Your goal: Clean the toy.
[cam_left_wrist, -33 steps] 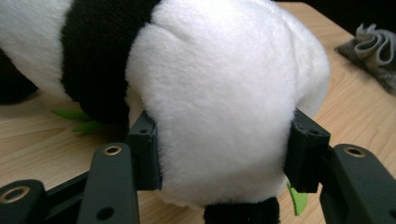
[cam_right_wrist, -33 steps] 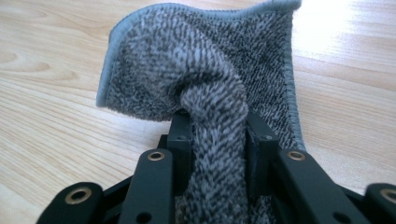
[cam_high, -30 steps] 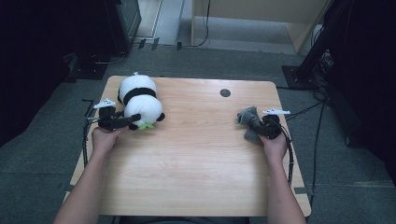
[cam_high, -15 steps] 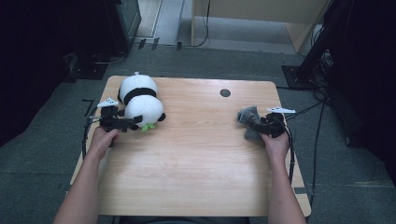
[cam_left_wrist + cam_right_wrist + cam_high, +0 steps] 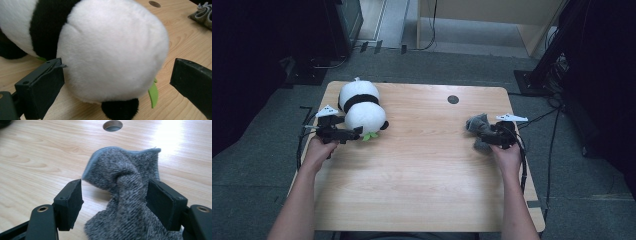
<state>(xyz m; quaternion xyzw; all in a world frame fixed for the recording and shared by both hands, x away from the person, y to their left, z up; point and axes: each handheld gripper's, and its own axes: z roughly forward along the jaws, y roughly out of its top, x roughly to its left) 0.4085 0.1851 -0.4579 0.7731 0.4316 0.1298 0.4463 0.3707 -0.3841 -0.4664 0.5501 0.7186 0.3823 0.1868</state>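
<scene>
Left gripper (image 5: 358, 132), jaws just opened wide, straddles the round black-and-white plush panda (image 5: 360, 111) lying at the wooden bench (image 5: 422, 170)'s left edge. Right gripper (image 5: 484, 134), jaws also just opened, flanks the crumpled grey knitted cloth (image 5: 127, 192) without squeezing; both look released.

One plush panda (image 5: 360, 107) lies on the surface (image 5: 422, 165), with one green leaf (image 5: 153, 94) tucked under its head. One grey knitted cloth (image 5: 478, 127) lies bunched up on the same surface. One round hole (image 5: 453, 99) is cut into the wooden top. Two tongs are counted, the left tongs (image 5: 357, 133) beside the panda and the right tongs (image 5: 486, 134) at the cloth. Each of them has two black jaws, four in all. Two hands hold them, one apiece
</scene>
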